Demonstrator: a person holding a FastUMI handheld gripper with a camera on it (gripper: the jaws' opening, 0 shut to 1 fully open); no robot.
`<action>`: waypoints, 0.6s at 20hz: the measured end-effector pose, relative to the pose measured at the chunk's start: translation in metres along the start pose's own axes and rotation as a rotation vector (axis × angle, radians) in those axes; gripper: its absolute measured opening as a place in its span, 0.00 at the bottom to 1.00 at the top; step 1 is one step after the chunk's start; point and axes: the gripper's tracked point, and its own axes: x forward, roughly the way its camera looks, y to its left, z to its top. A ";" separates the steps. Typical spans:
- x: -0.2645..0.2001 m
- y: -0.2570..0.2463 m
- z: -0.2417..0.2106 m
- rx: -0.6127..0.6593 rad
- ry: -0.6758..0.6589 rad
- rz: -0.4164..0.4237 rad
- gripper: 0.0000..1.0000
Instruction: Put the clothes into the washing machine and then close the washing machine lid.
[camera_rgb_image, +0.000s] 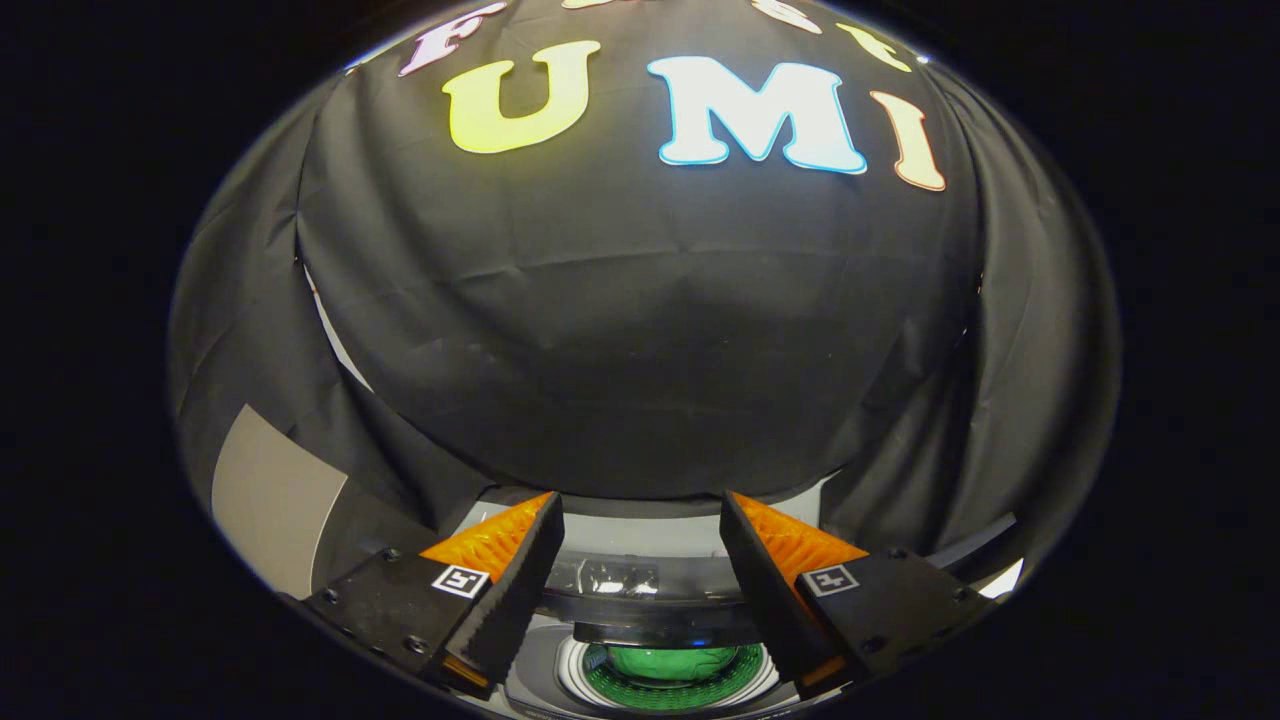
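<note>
The booth wall (640, 350) is matt, creased cloth. The washing machine (620, 540) looks like smooth, glossy plastic, and its lid (610, 578) is shiny and translucent. The drum (668, 690) shows a perforated green lining.

The hand-held gripper (641, 530) has ribbed finger pads (500, 545) and its fingers stand apart, gripping nothing.

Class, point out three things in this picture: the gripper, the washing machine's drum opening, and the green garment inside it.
gripper (642, 520): gripper view, the open gap midway between its fingertips.
drum opening (770, 682): gripper view, the white ring at its right side.
green garment (672, 661): gripper view, the middle of the cloth's bulge.
</note>
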 end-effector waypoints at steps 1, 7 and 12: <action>-0.003 0.001 -0.002 -0.002 -0.002 0.001 0.98; -0.019 0.002 -0.014 -0.009 -0.026 0.006 0.98; -0.033 0.003 -0.025 -0.015 -0.044 0.007 0.98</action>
